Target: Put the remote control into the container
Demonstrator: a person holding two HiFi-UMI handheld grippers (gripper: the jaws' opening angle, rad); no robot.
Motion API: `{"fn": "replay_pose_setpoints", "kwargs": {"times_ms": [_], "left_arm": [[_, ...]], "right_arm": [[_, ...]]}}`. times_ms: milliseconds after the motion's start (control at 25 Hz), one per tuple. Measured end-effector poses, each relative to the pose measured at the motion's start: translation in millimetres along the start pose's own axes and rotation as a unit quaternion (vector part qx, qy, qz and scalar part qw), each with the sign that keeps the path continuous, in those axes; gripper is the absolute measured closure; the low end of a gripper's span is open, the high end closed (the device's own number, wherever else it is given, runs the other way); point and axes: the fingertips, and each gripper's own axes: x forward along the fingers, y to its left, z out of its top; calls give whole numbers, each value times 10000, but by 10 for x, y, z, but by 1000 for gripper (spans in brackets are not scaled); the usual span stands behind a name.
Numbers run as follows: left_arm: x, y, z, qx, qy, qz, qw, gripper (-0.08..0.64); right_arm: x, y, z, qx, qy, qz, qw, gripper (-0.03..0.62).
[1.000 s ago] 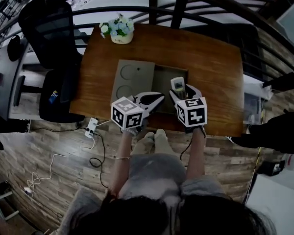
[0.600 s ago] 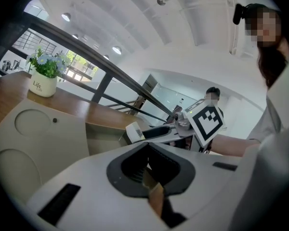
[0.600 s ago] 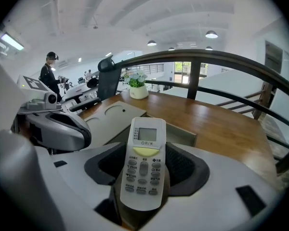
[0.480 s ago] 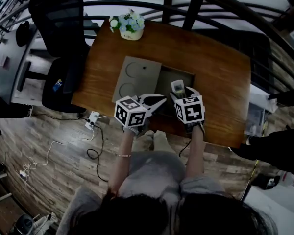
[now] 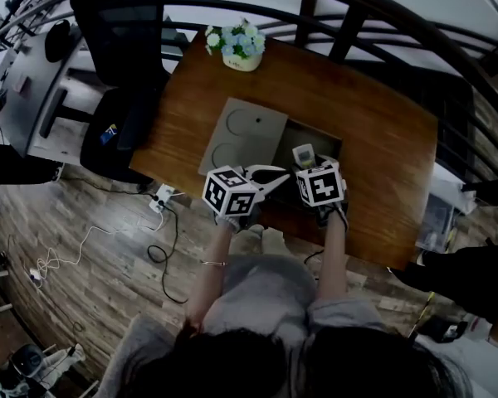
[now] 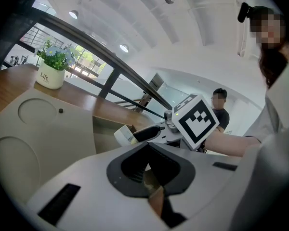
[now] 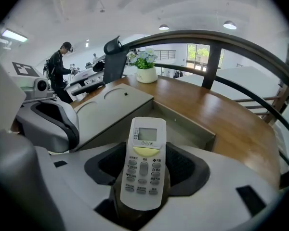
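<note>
Slim white remote control (image 7: 143, 153) with small screen and grey buttons, clamped at its lower end between the jaws of the right gripper (image 7: 142, 192), screen end pointing away, over the open grey rectangular container (image 7: 195, 125) on a brown wooden table (image 5: 373, 139). Left gripper (image 6: 153, 179) just beside, jaws drawn together with nothing between them. Flat grey lid with two round recesses (image 5: 242, 135) directly left of the container; white pot of pale flowers (image 5: 241, 46) at the table's far edge.
</note>
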Motion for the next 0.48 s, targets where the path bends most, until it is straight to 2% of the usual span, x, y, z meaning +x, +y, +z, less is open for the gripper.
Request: {"fn": "replay_pose_setpoints", "kwargs": {"times_ms": [480], "left_arm": [[-18,100,-9,-115,-45,176,9998,557]], "right_arm": [[281,-44,-86,-73,511,69,9986,344]]}}
